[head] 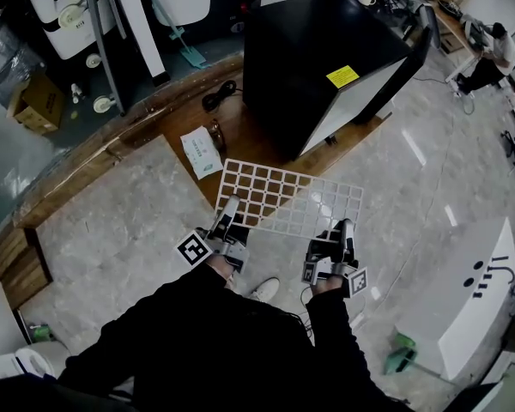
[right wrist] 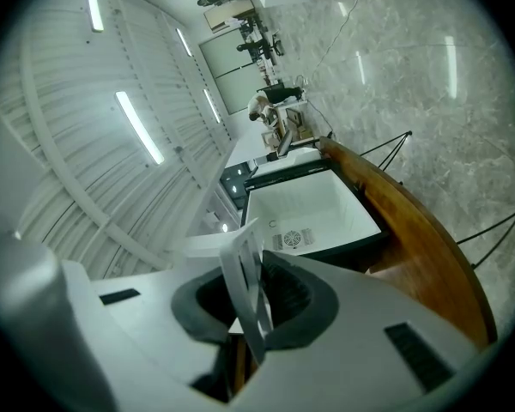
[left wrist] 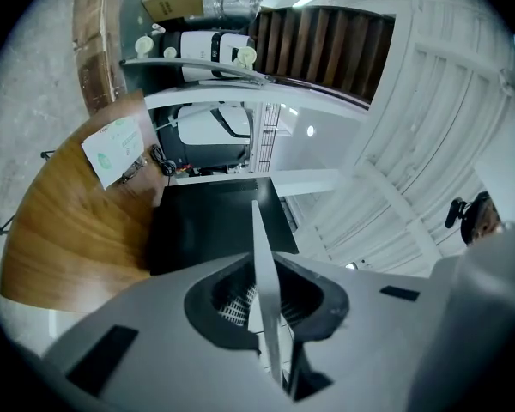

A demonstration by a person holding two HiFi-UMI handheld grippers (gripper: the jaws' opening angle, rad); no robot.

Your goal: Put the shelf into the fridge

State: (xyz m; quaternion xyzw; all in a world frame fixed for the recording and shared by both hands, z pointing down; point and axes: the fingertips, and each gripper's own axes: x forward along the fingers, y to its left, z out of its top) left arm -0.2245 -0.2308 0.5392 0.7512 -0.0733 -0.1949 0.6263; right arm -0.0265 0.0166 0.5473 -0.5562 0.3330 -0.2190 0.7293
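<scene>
The left gripper [head: 226, 230] holds the near left corner of the white wire shelf [head: 292, 200]. In the left gripper view its fingers [left wrist: 219, 303] are drawn narrow, with the shelf's edge [left wrist: 264, 273] running straight up between them, so the hold looks firm. The shelf is in the air in front of the fridge [head: 326, 67], roughly level. Its far edge is close to the fridge's lower front corner but apart from it.

The right gripper [head: 342, 239] has the near right corner, and its fingers are likewise closed narrow on the wire rim [right wrist: 240, 273]. Ahead of them the right gripper view shows the fridge's white cavity [right wrist: 313, 213], open and with nothing in it (there is a small vent on the back wall).

The step in hand looks like the carry: the shelf is held by both grippers and not yet at the opening. In the head view the cavity faces toward the right of the fridge, while the shelf sits in front of its dark side.

The next move probably calls for bringing both grippers round together to face that opening. They should keep the shelf level and square to the cavity, then slide it in far edge first. Uneven pushing could wedge a corner against a side wall.
</scene>
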